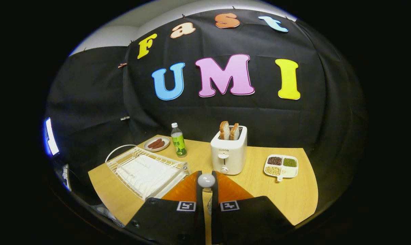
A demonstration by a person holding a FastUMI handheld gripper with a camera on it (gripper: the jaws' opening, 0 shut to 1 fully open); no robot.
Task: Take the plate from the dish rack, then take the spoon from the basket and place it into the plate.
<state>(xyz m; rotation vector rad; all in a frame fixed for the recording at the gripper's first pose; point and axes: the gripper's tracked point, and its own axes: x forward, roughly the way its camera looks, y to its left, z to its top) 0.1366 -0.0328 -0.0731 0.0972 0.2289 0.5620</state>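
My gripper [205,185] hovers above the wooden table [294,197], its orange fingers [183,190] almost together. They are shut on a spoon, whose round white end [206,180] sticks up at the fingertips. Part of the handle shows in the narrow gap lower down. The white wire dish rack [145,170] lies just left of the fingers, with no dish in its slots. Anything directly under the gripper is hidden by it.
A white toaster [228,154] with two bread slices stands just beyond the fingertips. A green-labelled bottle [178,141] and a small plate of sausages [156,144] are behind the rack. A white divided dish of beans [281,166] sits to the right.
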